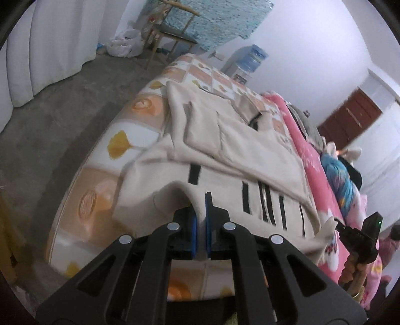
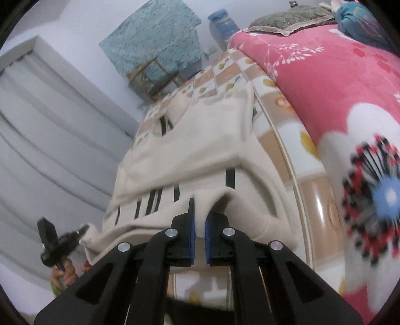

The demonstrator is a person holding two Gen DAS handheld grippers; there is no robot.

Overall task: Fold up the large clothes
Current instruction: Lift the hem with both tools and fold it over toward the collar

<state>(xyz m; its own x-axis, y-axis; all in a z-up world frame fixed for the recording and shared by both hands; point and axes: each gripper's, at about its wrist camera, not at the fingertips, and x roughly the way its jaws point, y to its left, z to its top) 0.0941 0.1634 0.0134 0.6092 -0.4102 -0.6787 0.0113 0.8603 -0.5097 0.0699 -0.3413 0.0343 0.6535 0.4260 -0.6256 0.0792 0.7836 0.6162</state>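
Jaws of the left gripper (image 1: 202,220) and right gripper (image 2: 198,225) each pinch the near hem of the cream black-striped sweater (image 1: 250,150) lying on the bed (image 1: 100,175), sleeves apparently folded in, bottom-to-top fold still ahead.

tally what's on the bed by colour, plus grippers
Cream garment: 1
Pink floral blanket: 1
Blue bundle: 1
Dark pillow: 1
Black grippers: 2, left gripper and right gripper, both shut on the garment's near hem
Total: 6
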